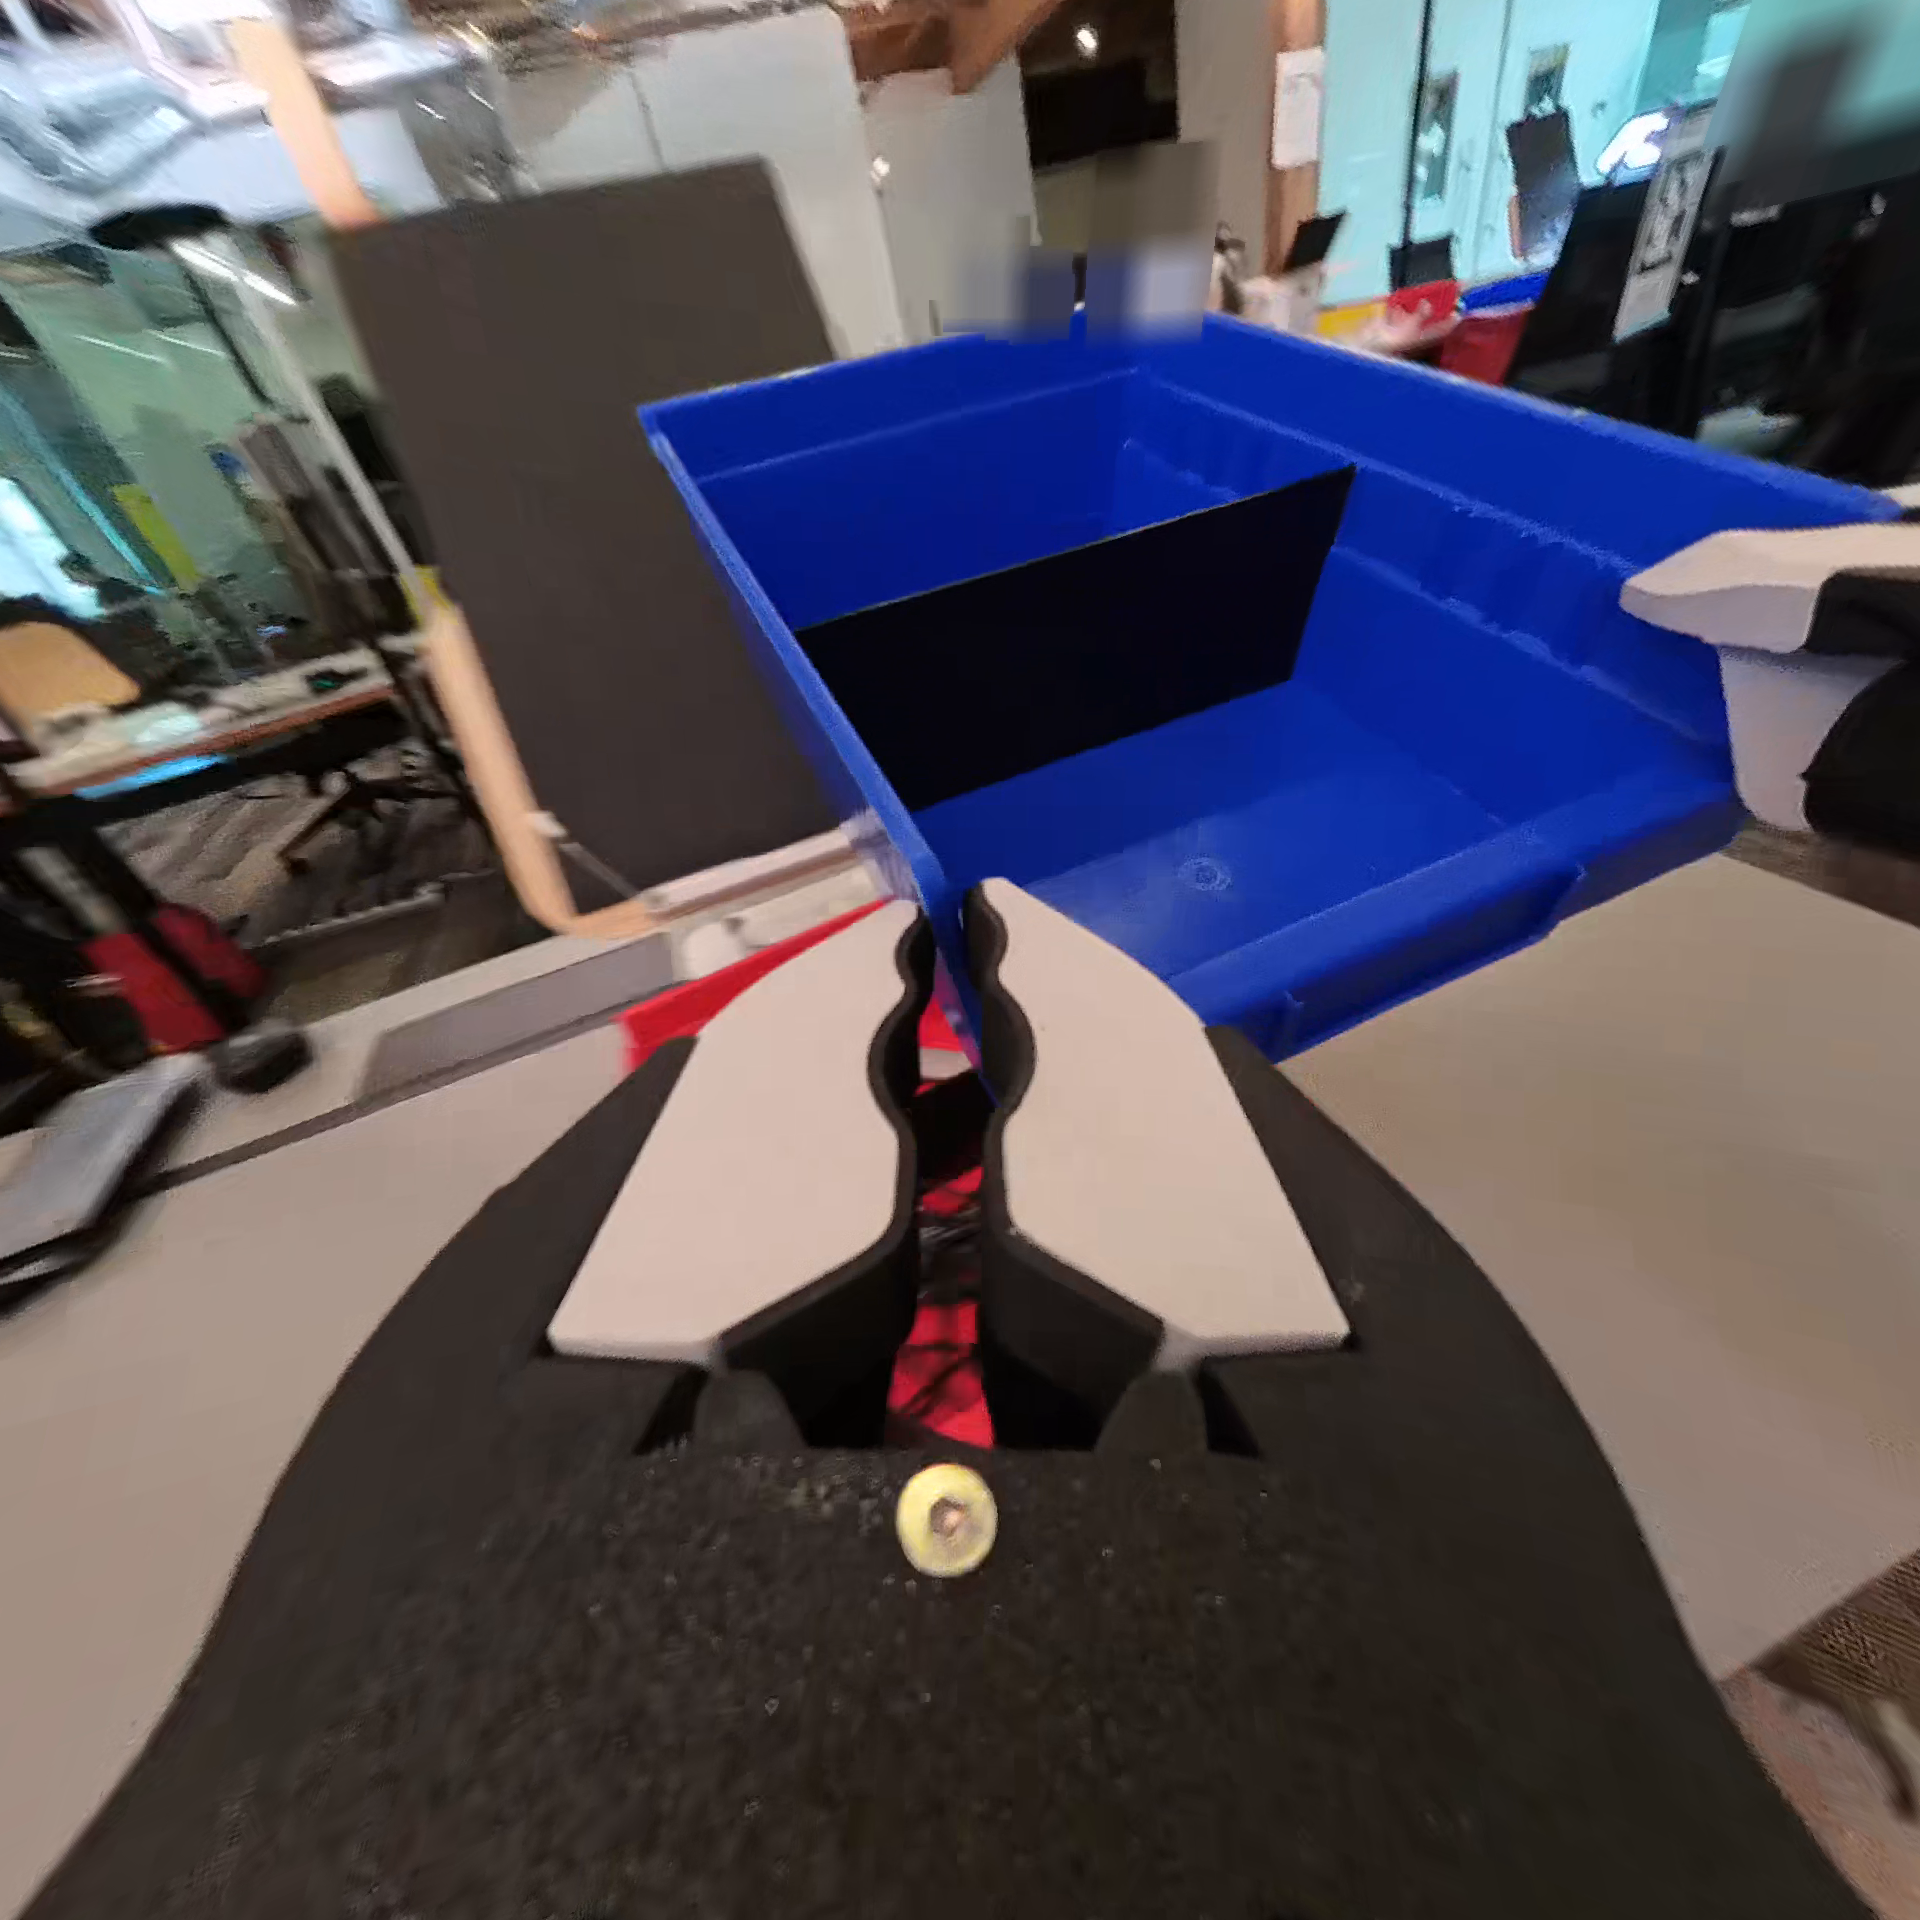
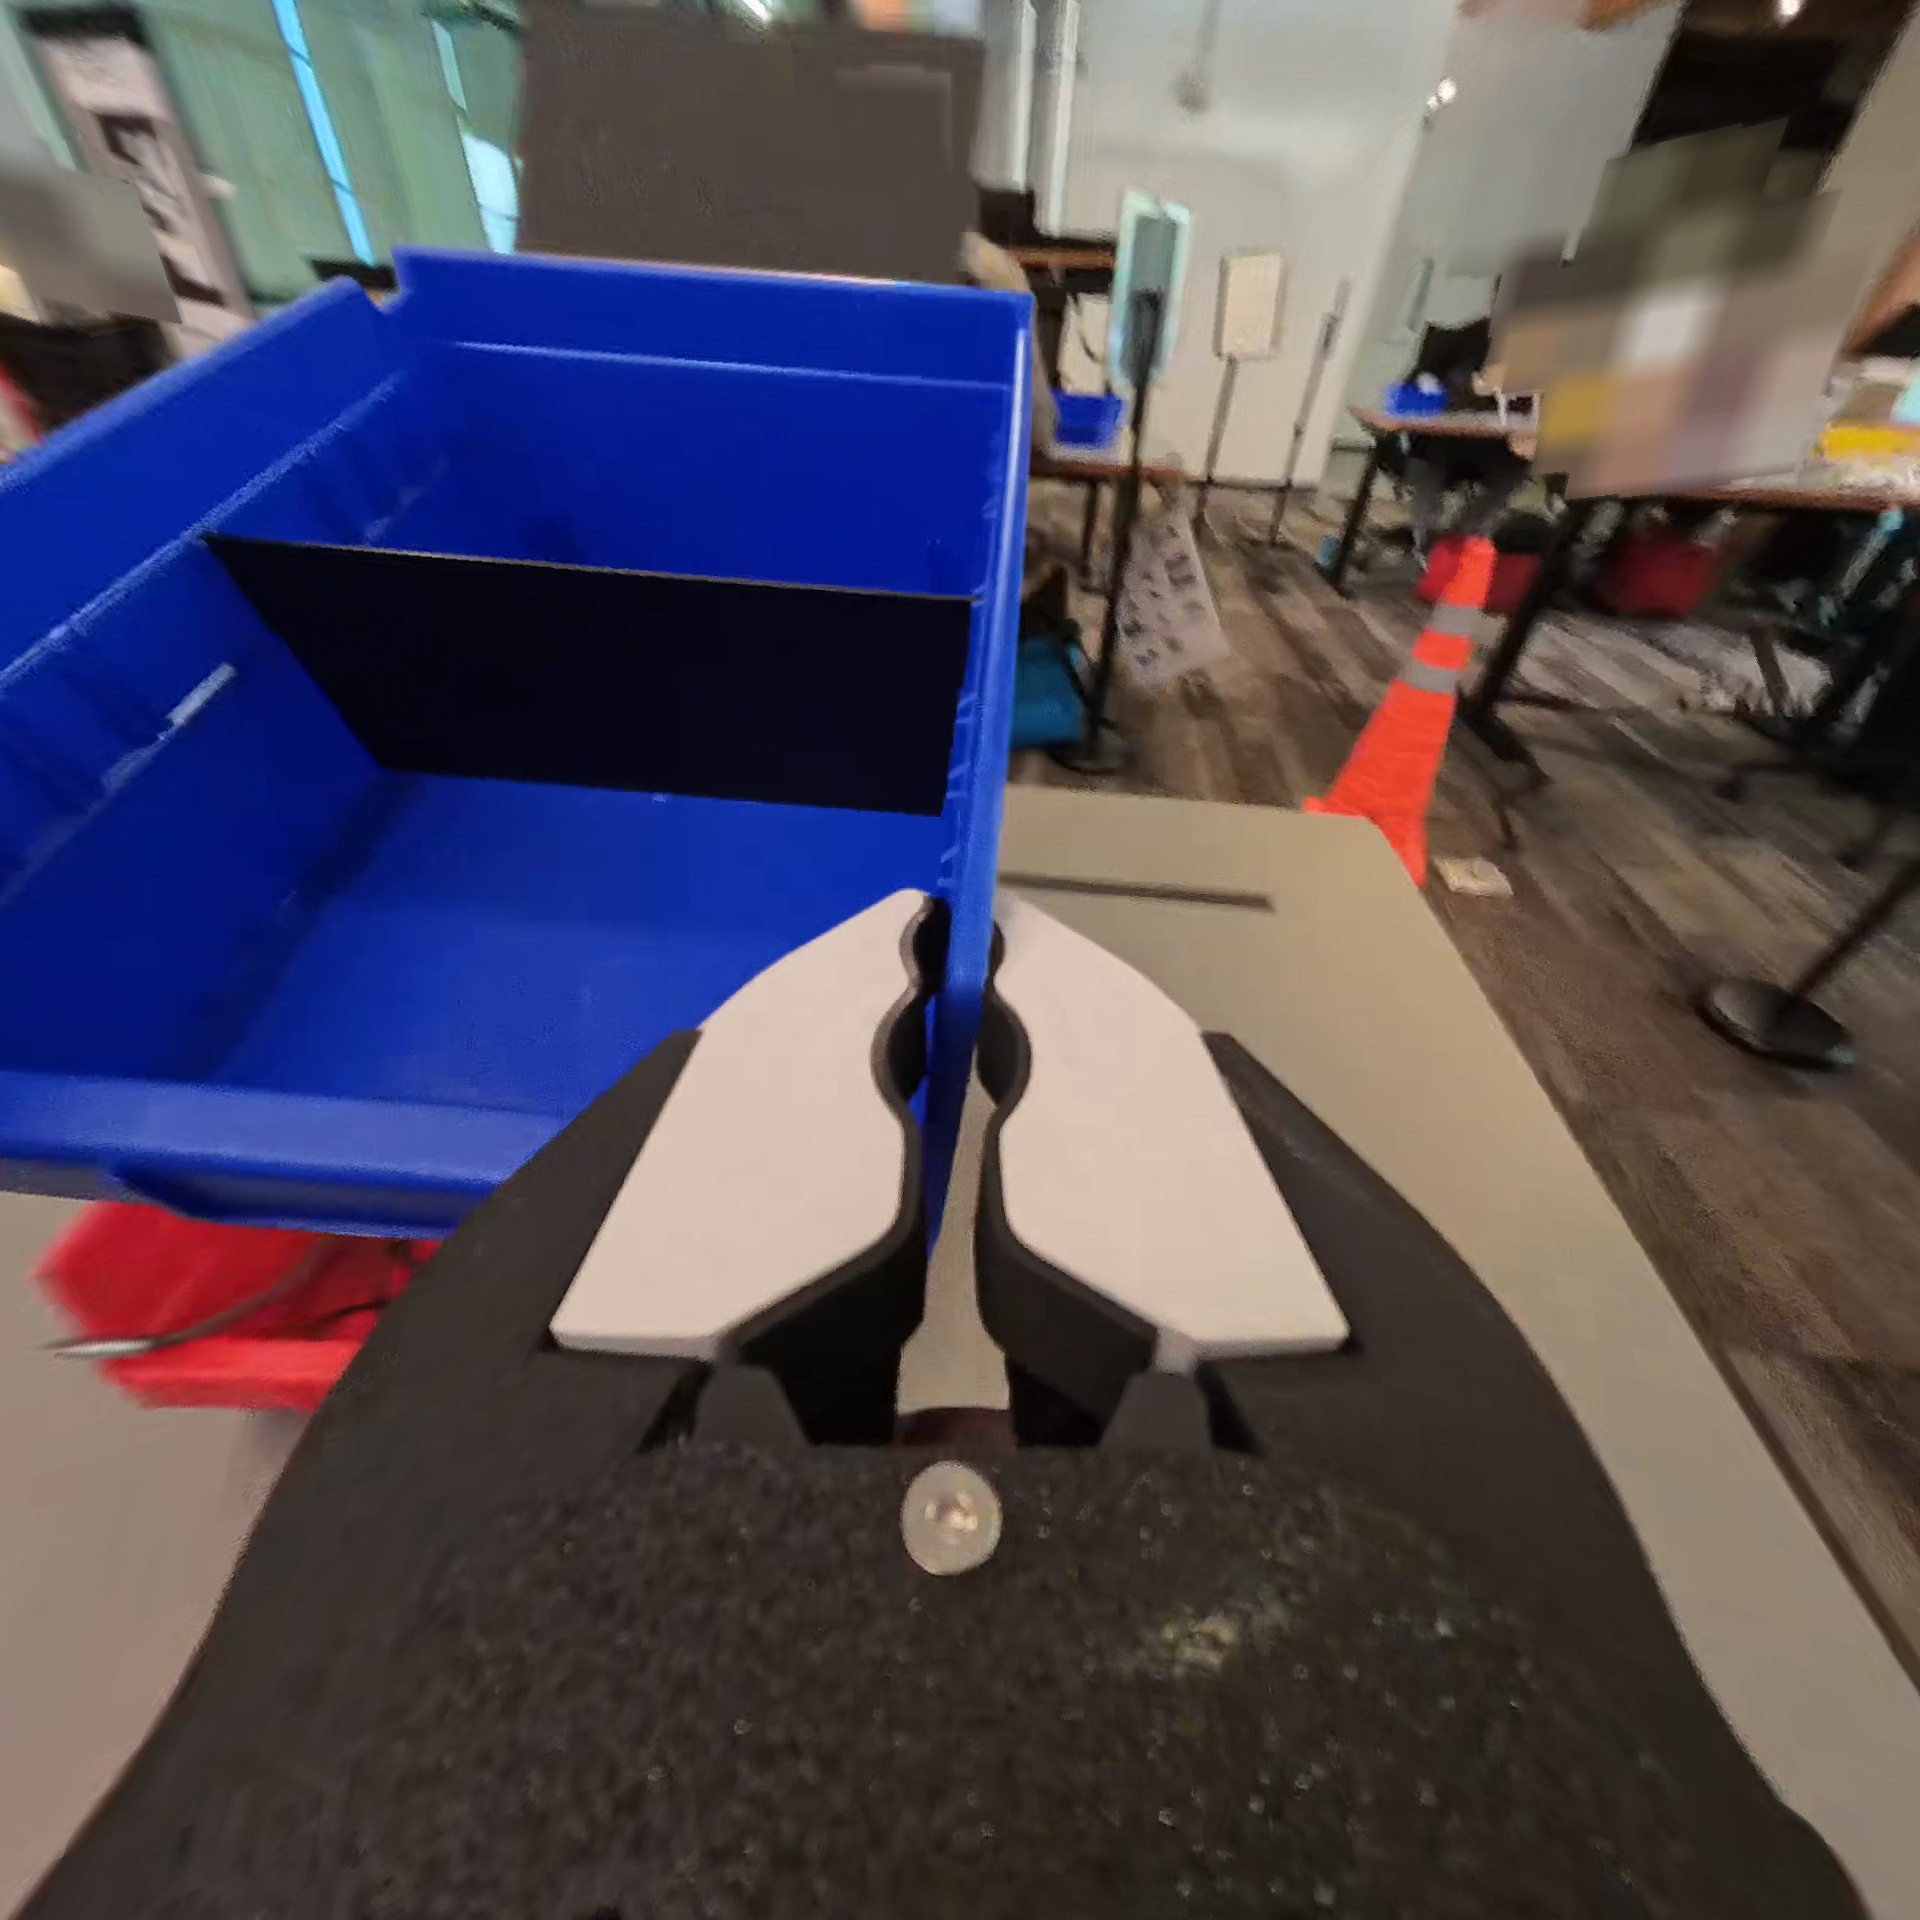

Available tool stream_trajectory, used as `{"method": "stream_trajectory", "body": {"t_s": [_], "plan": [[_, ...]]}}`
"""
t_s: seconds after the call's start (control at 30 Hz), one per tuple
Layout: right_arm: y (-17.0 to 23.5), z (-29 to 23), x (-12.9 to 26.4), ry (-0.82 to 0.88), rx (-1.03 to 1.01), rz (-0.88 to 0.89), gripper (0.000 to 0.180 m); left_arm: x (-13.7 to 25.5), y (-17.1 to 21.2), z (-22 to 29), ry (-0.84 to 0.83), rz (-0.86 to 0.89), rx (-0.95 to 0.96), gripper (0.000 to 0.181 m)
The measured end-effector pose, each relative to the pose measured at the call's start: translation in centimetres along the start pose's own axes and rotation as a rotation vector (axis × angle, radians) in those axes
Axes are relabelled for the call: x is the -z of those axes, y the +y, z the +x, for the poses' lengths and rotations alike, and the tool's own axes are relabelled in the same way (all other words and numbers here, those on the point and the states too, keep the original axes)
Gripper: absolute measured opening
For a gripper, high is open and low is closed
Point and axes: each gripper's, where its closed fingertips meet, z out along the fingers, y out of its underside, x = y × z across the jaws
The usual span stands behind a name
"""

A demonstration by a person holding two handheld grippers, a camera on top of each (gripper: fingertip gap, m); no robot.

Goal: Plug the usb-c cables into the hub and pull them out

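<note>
While both grippers hold the bin, no plugging is under way.
Left gripper (image 1: 948,935): clamped on the blue bin's (image 1: 1299,810) left wall.
Right gripper (image 2: 961,925): clamped on its right wall.
Bin: empty, black divider (image 1: 1070,634) across it, raised over the red bin (image 2: 208,1309) on the table (image 1: 1558,1195).
Cables, hub: not visible.
Next: likely set the bin down on the table, then find them.

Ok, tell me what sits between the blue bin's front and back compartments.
A dark divider panel stands across the blue bin, wall to wall. Both wrist views show it, and both compartments look empty.
</note>
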Motion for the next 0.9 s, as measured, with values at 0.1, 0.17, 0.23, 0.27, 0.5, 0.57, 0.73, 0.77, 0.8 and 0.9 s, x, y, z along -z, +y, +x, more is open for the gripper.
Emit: {"method": "stream_trajectory", "body": {"t_s": [0.1, 0.17, 0.23, 0.27, 0.5, 0.57, 0.73, 0.77, 0.8, 0.9], "plan": [[4.8, 8.1, -1.8, 0.047, -0.075, -0.124, 0.003, -6.2, 1.8, 7.0, 0.073, -0.086, 0.010, 0.004], [8.2, 12.2, -2.7, 0.072, -0.105, -0.199, 0.003, -9.4, 3.9, 10.9, 0.120, -0.152, 0.015, 0.005], [11.6, 15.1, -3.4, 0.080, -0.141, -0.247, 0.003, -11.7, 6.0, 13.9, 0.141, -0.201, 0.009, 0.005], [13.2, 16.1, -3.8, 0.081, -0.157, -0.267, 0.003, -12.4, 6.9, 15.0, 0.146, -0.220, 0.016, 0.004], [18.3, 18.8, -5.2, 0.068, -0.152, -0.291, 0.003, -14.3, 12.3, 18.4, 0.174, -0.286, 0.072, 0.005], [18.4, 18.8, -5.6, 0.070, -0.181, -0.272, 0.003, -14.2, 13.4, 18.5, 0.167, -0.295, 0.059, 0.005], [20.6, 18.5, -6.7, 0.080, -0.133, -0.338, 0.003, -14.3, 15.9, 18.8, 0.167, -0.340, 0.097, 0.006], [21.4, 18.3, -6.7, 0.072, -0.132, -0.372, 0.003, -14.4, 16.4, 18.8, 0.173, -0.353, 0.104, 0.006], [21.8, 18.2, -6.7, 0.068, -0.132, -0.391, 0.003, -14.5, 16.5, 18.8, 0.186, -0.346, 0.116, 0.007], [21.9, 18.2, -6.6, 0.060, -0.148, -0.392, 0.003, -14.0, 16.6, 19.2, 0.254, -0.364, 0.131, 0.012]]}}
